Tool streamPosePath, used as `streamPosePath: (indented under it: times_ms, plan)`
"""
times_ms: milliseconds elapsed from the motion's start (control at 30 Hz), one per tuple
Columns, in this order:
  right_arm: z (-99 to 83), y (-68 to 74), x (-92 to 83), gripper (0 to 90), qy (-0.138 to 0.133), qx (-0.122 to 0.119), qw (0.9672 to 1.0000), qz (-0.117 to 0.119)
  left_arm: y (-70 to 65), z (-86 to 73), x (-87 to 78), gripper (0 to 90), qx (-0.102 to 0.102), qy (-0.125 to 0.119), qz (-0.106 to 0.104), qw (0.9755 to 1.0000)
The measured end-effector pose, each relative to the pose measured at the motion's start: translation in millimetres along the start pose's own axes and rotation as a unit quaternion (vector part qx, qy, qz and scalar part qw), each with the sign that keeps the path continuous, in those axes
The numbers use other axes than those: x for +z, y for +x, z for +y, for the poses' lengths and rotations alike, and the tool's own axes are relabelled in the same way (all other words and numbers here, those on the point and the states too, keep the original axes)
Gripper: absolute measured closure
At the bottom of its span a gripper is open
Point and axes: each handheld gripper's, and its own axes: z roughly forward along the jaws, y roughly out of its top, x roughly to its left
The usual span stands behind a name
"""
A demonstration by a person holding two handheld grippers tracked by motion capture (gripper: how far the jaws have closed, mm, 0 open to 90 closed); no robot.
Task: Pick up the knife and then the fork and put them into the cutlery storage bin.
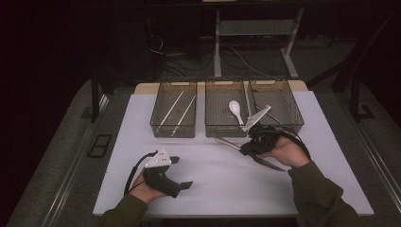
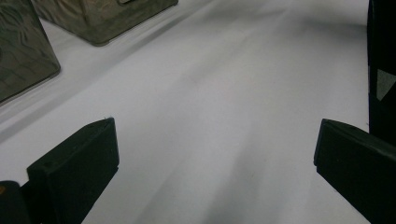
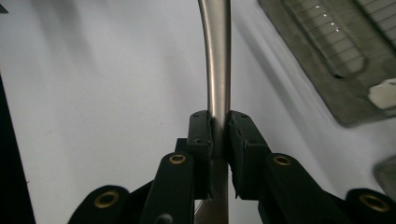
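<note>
Lying across the right gripper (image 1: 249,147) is a long metal utensil (image 1: 226,142), its jaws closed on the smooth, slightly curved handle (image 3: 215,60). The long axis runs from the middle bin's (image 1: 225,126) front edge toward the person's right hand, over the white table (image 1: 213,184). A white spoon (image 1: 235,109) lies in that mesh bin. The left gripper (image 1: 182,172) is well apart, jaws wide open and empty.

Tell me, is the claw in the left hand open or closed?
Open. In the left gripper view its two black fingers stand wide apart with bare white table between them, holding nothing.
</note>
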Motion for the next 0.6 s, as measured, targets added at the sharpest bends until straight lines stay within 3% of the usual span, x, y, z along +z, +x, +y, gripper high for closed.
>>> streamPosePath:
  times_ms: [600]
  plan:
    - [-16.0,-26.1,-35.4,79.3,-0.040,0.048,0.9976,-0.029,0.0,0.1,0.0,0.0,0.000,0.000,0.000,1.0000]
